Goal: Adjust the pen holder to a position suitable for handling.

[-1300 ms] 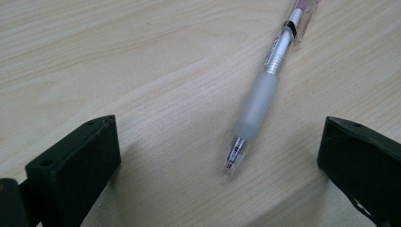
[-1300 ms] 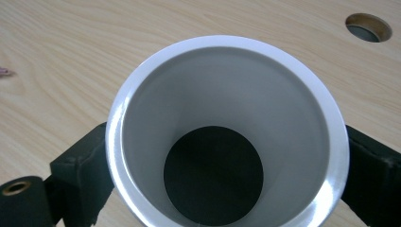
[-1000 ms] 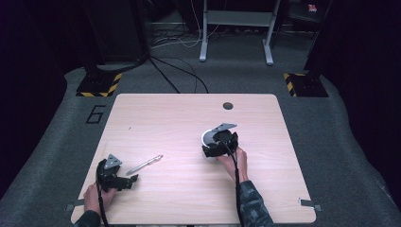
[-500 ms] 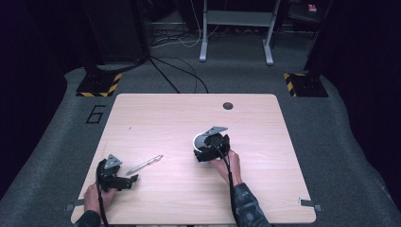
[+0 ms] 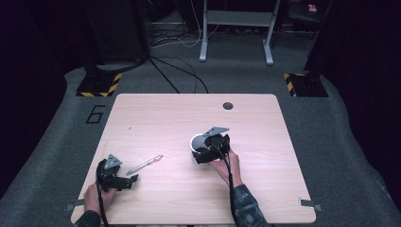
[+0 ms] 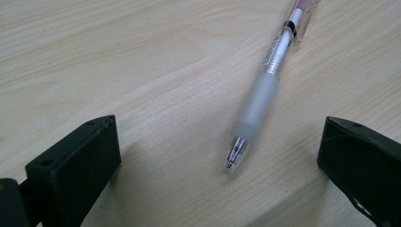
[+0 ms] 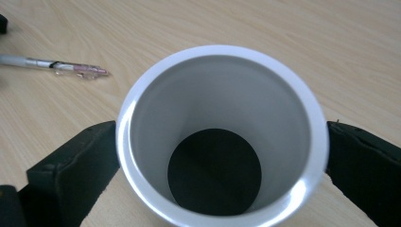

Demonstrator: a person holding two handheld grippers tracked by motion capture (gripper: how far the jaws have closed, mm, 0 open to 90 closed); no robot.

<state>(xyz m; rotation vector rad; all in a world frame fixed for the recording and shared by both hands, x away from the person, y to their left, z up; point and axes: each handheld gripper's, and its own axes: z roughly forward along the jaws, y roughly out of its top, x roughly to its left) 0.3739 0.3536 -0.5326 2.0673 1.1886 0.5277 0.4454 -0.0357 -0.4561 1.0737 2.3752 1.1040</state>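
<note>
High view is showing me the pale wooden bench [image 5: 156, 118] with my two pieces of work well apart on it. I am steering the right hand-held gripper [image 5: 208, 152] onto the white round plastic cup [image 5: 195, 143], which is standing upright near the bench's middle; in the right gripper view the cup's rim [image 7: 222, 137] is sitting between the two black jaws, both pressing against its wall or very nearly so, and I am reading that as a grip taking hold, though I am not seeing the cup lifted. Its dark bottom is looking empty.

Over at the near left corner, I am holding the left hand-held gripper [image 5: 128, 178] with its jaws spread wide, and the clear-and-silver click pen with a frosted grip [image 6: 265, 90] is lying flat on the wood between and beyond them, tip toward me, untouched. So I am judging the job as barely begun: cup being secured, pen not yet picked up, nothing yet in the cup.

Compared with a second ago, my right hand and the cup are sitting further left, closer to the pen; the left hand-held gripper and pen are lying where they were.
</note>
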